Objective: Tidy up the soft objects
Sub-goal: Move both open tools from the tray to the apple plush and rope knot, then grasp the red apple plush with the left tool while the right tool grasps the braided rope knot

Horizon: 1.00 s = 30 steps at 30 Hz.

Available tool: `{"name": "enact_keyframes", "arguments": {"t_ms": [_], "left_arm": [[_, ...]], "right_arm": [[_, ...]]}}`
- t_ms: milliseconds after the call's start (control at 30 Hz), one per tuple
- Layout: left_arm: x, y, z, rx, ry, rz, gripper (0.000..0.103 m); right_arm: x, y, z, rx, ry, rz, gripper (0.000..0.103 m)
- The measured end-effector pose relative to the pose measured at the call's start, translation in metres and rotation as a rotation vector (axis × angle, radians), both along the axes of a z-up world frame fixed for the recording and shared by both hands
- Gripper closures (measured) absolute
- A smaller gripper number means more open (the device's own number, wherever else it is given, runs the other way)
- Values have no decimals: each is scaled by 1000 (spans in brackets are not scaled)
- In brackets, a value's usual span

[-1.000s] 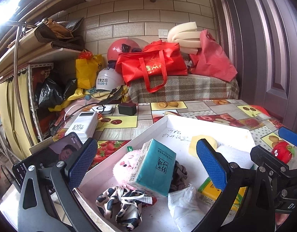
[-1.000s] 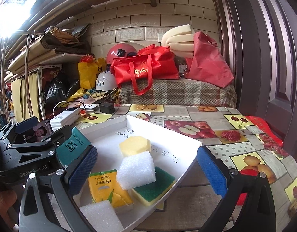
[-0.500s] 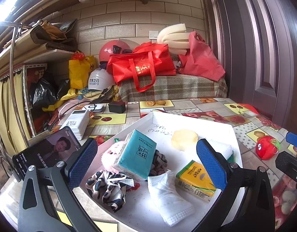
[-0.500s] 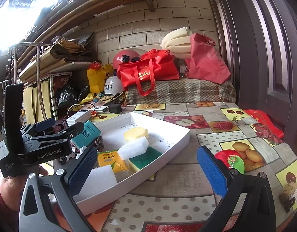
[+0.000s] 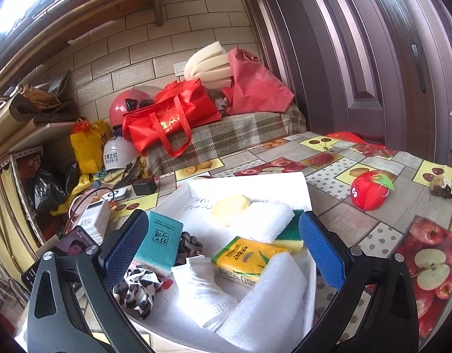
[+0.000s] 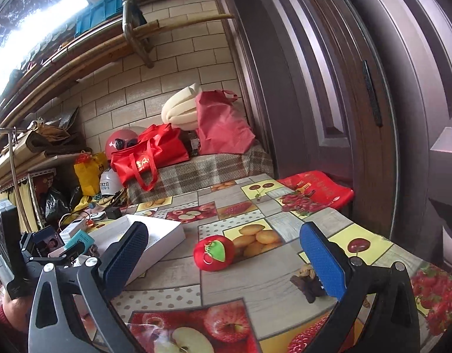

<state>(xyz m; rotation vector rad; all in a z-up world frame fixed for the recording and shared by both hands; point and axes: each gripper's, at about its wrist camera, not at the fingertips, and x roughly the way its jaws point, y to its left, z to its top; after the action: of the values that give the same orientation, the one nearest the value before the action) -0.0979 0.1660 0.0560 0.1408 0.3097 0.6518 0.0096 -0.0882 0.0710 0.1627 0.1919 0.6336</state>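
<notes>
Crowded white tray (image 5: pixel 308 188) on the bench (image 6: pixel 255 288): foam blocks (image 5: pixel 267 303), yellow carton (image 5: pixel 249 257), teal tissue pack (image 5: pixel 159 239) and white mask (image 5: pixel 205 288) packed close, little room between. Open bench right of the tray, broken only by a red apple plush (image 6: pixel 214 253) and a small brown figure (image 6: pixel 308 282). Far edge blocked by red bags (image 6: pixel 149 154); door (image 6: pixel 373 88) close on the right.

- My left gripper (image 5: pixel 223 247) hung wide open above the white tray (image 5: pixel 306 186).
- Foam (image 5: pixel 267 303), a mask (image 5: pixel 203 288) and a yellow pack (image 5: pixel 249 257) lay inside.
- A red plush apple (image 5: pixel 368 191) sat apart on the table (image 5: pixel 370 226).
</notes>
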Motion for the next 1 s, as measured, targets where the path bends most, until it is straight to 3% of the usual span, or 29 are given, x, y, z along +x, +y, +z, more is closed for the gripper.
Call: {"name": "enact_keyframes", "arguments": {"t_ms": [100, 200, 367, 500, 667, 700, 733, 833, 1000], "left_arm": [[1, -6, -1, 2, 12, -27, 0], [3, -13, 0, -45, 9, -71, 0], [19, -30, -1, -160, 13, -163, 0], [41, -47, -2, -182, 63, -220, 0], [68, -67, -7, -171, 150, -270, 0], [76, -68, -9, -184, 176, -287, 0], [85, -68, -11, -202, 203, -301, 0], [112, -68, -15, -238, 242, -321, 0], [164, -79, -19, -239, 286, -343, 0]], "right_arm": [[25, -28, -6, 34, 105, 22, 0], [39, -45, -7, 4, 130, -8, 0], [56, -41, -11, -213, 173, -22, 0], [75, -22, -23, -363, 245, 45, 0], [101, 4, -46, -558, 321, 21, 1], [108, 8, -52, -585, 358, 32, 11], [114, 11, -59, -601, 395, 55, 37], [117, 10, -60, -558, 413, 93, 59], [108, 7, -55, -517, 385, 111, 61]]}}
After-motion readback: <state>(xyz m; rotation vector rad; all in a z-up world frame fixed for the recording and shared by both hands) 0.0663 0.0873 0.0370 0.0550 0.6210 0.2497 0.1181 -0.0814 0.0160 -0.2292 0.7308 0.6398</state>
